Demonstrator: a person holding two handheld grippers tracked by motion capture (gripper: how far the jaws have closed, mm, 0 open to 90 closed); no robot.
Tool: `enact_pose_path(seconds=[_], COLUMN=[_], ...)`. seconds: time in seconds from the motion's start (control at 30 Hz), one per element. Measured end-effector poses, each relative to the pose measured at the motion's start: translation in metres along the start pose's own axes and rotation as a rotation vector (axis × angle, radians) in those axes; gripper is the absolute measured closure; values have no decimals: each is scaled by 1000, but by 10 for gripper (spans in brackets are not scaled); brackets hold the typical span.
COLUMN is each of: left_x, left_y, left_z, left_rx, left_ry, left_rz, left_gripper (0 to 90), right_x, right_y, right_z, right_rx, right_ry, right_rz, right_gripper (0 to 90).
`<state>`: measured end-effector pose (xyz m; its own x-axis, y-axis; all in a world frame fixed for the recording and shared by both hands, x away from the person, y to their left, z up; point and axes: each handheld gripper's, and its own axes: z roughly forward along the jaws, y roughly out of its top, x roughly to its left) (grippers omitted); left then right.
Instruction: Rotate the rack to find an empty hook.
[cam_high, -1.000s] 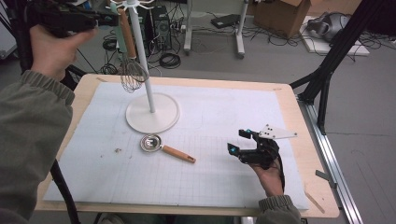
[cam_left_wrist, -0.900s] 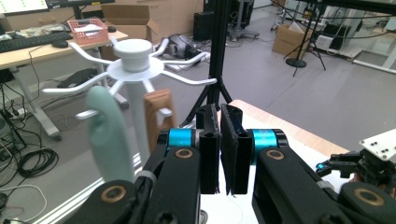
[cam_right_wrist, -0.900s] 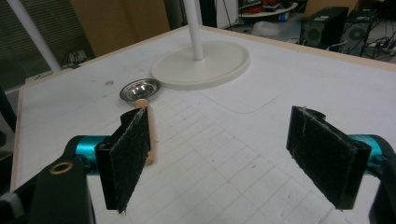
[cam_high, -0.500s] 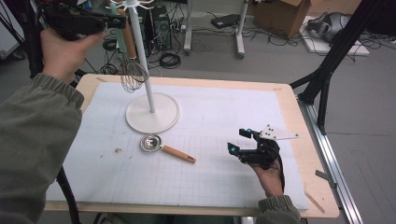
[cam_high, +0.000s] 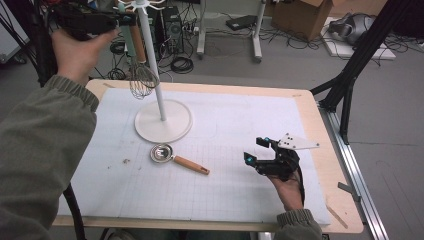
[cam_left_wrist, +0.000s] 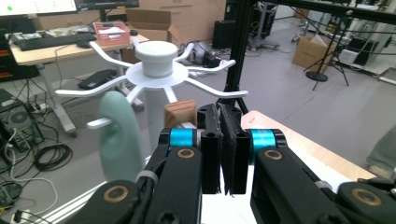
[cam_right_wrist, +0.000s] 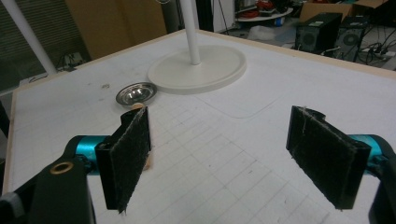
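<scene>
A white hook rack (cam_high: 155, 75) stands on a round base (cam_high: 163, 121) at the back left of the mat. A whisk (cam_high: 143, 80) with a wooden handle hangs from it beside a mint green utensil (cam_high: 127, 37). My left gripper (cam_high: 131, 19) is held high by the rack's top. In the left gripper view my left gripper (cam_left_wrist: 223, 140) is shut, pads pressed together with nothing between them, just in front of the wooden handle end (cam_left_wrist: 180, 113) and the mint utensil (cam_left_wrist: 119, 135). A small metal spoon with a wooden handle (cam_high: 172, 158) lies on the mat. My right gripper (cam_high: 256, 150) rests at the front right, open and empty.
The white gridded mat (cam_high: 225, 125) covers a wooden table. In the right gripper view, the spoon's bowl (cam_right_wrist: 136, 92) and the rack base (cam_right_wrist: 198, 67) lie ahead of my right gripper (cam_right_wrist: 224, 149). Cables, boxes and stands crowd the floor behind the table.
My left hand has drifted slightly to the right, toward the rack's top. The right hand and the spoon have not moved.
</scene>
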<state>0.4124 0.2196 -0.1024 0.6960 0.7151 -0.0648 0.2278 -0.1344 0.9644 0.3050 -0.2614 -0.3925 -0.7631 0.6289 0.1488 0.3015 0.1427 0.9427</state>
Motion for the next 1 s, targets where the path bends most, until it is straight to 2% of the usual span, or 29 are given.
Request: enact_pose_path(seconds=[0.37, 0.47, 0.73, 1.0], left_x=[11, 11, 3, -1], left_y=[-1, -1, -4, -18], left_z=[-7, -10, -20, -33], left_rx=[-3, -3, 5, 11], left_ry=[28, 29, 9, -25], left_rz=[-12, 1, 48, 56], left_gripper=[866, 860, 809, 768], right_x=[1, 0, 2, 4], right_y=[0, 0, 0, 0], right_z=[2, 3, 5, 7], right_rx=[6, 10, 26, 34], right_ry=[3, 2, 8, 8], right_rz=[-6, -5, -14, -21], right_gripper=[211, 211, 211, 211])
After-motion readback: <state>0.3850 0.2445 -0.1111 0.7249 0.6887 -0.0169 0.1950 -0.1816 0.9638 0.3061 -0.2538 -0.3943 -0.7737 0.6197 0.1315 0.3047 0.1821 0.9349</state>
